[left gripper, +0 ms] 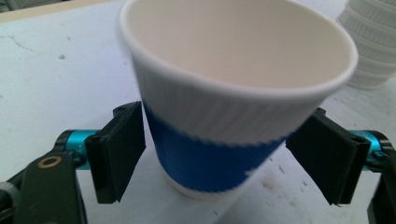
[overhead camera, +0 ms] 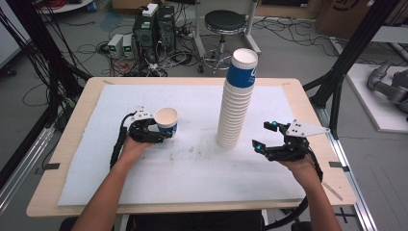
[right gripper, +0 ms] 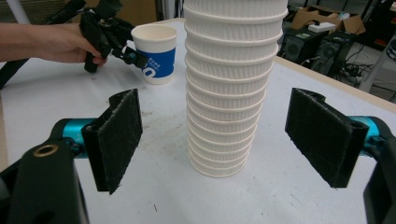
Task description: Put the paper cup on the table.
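A single white paper cup with a blue band (overhead camera: 166, 119) (left gripper: 219, 116) stands upright on the white mat, left of centre. My left gripper (overhead camera: 161, 132) (left gripper: 215, 154) is around its lower half, and its black pads (left gripper: 119, 149) stand just off the cup's wall on either side, so it is open. A tall stack of the same cups (overhead camera: 235, 106) (right gripper: 229, 93) rises right of centre. My right gripper (overhead camera: 262, 134) (right gripper: 219, 140) is open a little to the right of the stack, jaws aimed at its base, with nothing between them. The right gripper view also has the single cup (right gripper: 156, 53) beyond the stack.
The white mat (overhead camera: 192, 163) covers most of the wooden table (overhead camera: 77, 115). Beyond the far edge are a black stool (overhead camera: 223, 21), computer boxes (overhead camera: 154, 29) and floor cables. Black frame posts (overhead camera: 353, 48) stand at both sides.
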Demonstrator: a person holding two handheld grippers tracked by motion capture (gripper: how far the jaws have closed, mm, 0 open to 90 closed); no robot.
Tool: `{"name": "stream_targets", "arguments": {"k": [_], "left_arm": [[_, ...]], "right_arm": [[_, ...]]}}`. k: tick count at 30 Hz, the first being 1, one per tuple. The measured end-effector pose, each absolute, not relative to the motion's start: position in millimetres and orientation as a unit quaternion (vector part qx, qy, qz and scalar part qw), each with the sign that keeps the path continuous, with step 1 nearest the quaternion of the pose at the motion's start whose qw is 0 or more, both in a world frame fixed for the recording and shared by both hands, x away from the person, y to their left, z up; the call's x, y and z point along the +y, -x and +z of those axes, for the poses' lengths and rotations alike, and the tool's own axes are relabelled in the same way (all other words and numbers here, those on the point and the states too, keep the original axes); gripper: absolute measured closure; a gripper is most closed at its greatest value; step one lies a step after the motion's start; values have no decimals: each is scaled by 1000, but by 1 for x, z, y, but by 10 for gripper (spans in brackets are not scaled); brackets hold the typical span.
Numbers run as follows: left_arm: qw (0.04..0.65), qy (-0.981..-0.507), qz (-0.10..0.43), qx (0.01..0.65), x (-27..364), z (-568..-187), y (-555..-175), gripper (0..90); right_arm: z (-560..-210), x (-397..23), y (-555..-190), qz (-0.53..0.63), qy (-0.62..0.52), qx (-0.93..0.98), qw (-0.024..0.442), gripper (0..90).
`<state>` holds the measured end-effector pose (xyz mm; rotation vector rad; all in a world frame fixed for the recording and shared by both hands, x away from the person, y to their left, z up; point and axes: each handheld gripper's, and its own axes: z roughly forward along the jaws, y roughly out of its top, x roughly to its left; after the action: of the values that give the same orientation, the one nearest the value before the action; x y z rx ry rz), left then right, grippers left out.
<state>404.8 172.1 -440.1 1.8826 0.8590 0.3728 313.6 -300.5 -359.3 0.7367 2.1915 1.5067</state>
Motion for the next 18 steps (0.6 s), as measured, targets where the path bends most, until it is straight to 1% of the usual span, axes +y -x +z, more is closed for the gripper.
{"name": "stream_targets", "arguments": {"k": [6, 9, 12, 14, 16, 18], "left_arm": [[497, -775, 173, 350, 188, -433, -385, 199], [526, -756, 180, 346, 200, -428, -371, 202], [566, -726, 190, 342, 214, -421, -358, 201], [598, -700, 199, 336, 222, -412, -353, 198], [619, -681, 208, 332, 227, -406, -349, 198], [632, -668, 217, 329, 232, -400, -346, 179]], "right_arm": [[-360, -302, -314, 532, -264, 781, 192, 192], [-362, -304, -315, 521, -272, 784, 200, 192], [-365, -308, -316, 511, -283, 784, 211, 191], [-366, -313, -317, 512, -293, 778, 215, 191], [-366, -318, -318, 512, -305, 773, 219, 191], [-366, -323, -319, 512, -315, 767, 224, 191]]}}
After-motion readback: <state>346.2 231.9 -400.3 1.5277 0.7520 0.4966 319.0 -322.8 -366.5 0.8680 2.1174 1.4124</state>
